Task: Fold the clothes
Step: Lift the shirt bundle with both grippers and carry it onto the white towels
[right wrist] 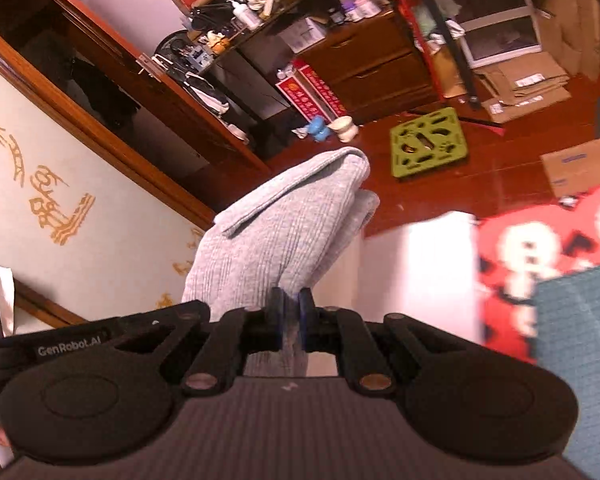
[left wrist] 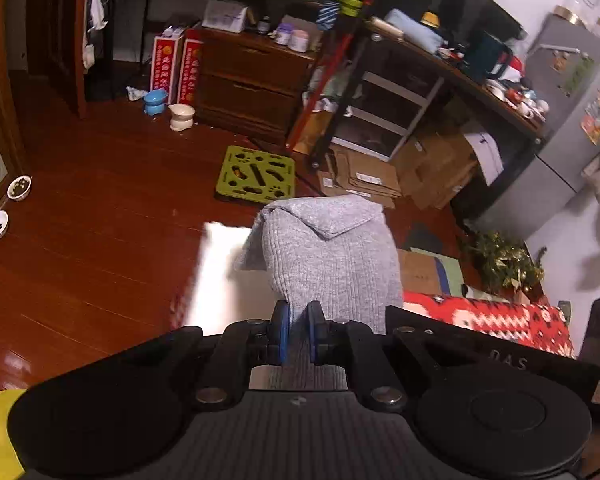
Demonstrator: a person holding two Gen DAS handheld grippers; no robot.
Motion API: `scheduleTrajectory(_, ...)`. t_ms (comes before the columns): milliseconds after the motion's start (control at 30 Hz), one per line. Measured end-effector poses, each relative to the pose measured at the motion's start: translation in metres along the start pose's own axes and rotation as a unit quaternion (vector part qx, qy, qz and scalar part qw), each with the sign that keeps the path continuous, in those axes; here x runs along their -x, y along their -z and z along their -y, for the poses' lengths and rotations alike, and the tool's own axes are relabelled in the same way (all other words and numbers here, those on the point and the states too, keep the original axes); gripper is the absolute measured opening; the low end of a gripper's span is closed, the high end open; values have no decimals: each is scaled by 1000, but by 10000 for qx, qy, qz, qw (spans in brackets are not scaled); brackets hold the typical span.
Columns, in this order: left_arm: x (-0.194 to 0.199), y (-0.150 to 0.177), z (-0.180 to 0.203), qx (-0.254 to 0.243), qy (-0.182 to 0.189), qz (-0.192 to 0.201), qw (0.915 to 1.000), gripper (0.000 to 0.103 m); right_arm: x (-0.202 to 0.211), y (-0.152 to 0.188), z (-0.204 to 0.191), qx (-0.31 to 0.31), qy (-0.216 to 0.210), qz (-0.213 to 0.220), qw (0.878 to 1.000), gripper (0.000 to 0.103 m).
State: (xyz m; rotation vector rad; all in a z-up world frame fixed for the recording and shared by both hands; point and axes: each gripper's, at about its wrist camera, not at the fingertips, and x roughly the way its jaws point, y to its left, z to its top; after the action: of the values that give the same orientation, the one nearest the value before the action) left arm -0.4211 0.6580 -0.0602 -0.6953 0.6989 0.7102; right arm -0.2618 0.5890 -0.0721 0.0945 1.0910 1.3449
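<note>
Sweater (left wrist: 332, 256): grey ribbed knit, already folded into a thick bundle, was held in the air over the white surface (left wrist: 224, 276), clear of it as far as frames showed. Same bundle in right view (right wrist: 284, 224), flap doubled over on top.
Left gripper (left wrist: 299, 334): blue pads were closed on the near edge of the sweater; cloth ran btwn them and hung fwd.
Right gripper (right wrist: 289, 320): also clamped on the sweater's near edge, fabric pinched btwn the pads.
Why two grips: prob. one per corner of the same edge, so the folds stayed stacked and didn't slump open while carried.
Why lifted: judged a carry, not a fold; bundle looked finished, likely headed to a stack or a spot aside.
Tilt: both grippers pointed down and fwd, so the weight hung ahead of the pads, not on them.
Surface: white, blurred at its edges; beside it a red patterned cloth (left wrist: 496, 320) and, in right view, a teal knit (right wrist: 580, 344). Poss. other laundry, can't say folded or not.
Floor (left wrist: 100, 200): dark red wood below, green mat (left wrist: 256, 174) and pet bowls well apart from the sweater.
Risk: top flap sat loose; a fast swing could flip it open.
Next need: set down flat, then release both together.
</note>
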Motion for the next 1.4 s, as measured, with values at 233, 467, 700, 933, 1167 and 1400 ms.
scheduleTrajectory(233, -40, 10, -38, 49, -94, -309, 9995, 9, -80, 4, -17, 66, 153, -81, 9998, 8)
scheduleTrajectory(467, -55, 19, -51, -40, -131, -400, 9991, 14, -123, 25, -4, -14, 345, -357, 9988, 8)
scheduleTrajectory(700, -34, 1, -64, 110, -18, -260, 9996, 20, -113, 8, 10, -218, 217, -242, 9992, 22)
scheduleTrajectory(933, -64, -37, -58, 156, 133, -73, 9998, 29, -136, -37, 55, -1020, 199, -178, 9944, 42)
scheduleTrajectory(1167, -92, -32, -45, -407, 10, -306, 9987, 25, -174, -55, 95, -1489, -169, -224, 9885, 8)
scheduleTrajectory(1400, -73, -26, -67, -29, 113, -341, 9994, 27, -179, -64, 75, -472, 18, -69, 9989, 20)
